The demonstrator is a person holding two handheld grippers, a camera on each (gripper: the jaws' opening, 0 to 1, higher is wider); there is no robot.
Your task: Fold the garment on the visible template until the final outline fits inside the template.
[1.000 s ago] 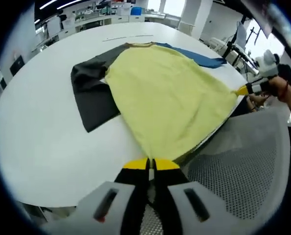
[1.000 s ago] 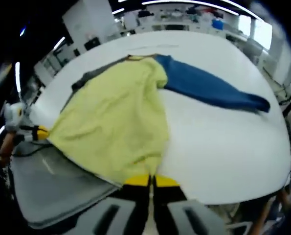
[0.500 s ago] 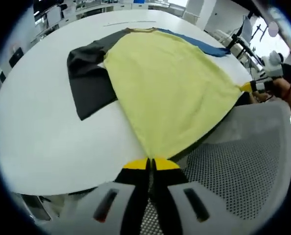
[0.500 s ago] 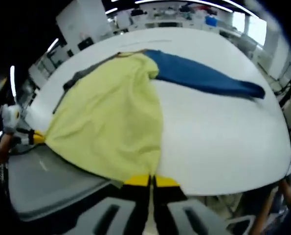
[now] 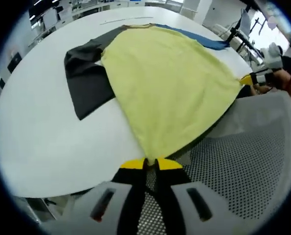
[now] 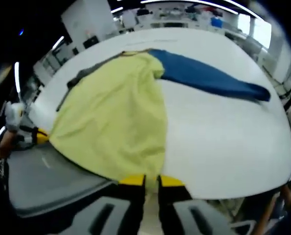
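Both grippers, left [image 5: 150, 163] and right [image 6: 151, 179], pinched the shirt's [image 5: 169, 83] hem corners at the table's [image 5: 37, 127] near edge. Soft, light cloth probably sagged unless held taut by corners.

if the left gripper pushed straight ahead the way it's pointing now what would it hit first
The yellow garment body: the left gripper already sits at its hem corner, so going on would likely push into that fabric spread over the white table.

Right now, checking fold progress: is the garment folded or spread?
Spread. The garment's yellow body lies flat on the table; blue sleeve and dark sleeve stretch outward.
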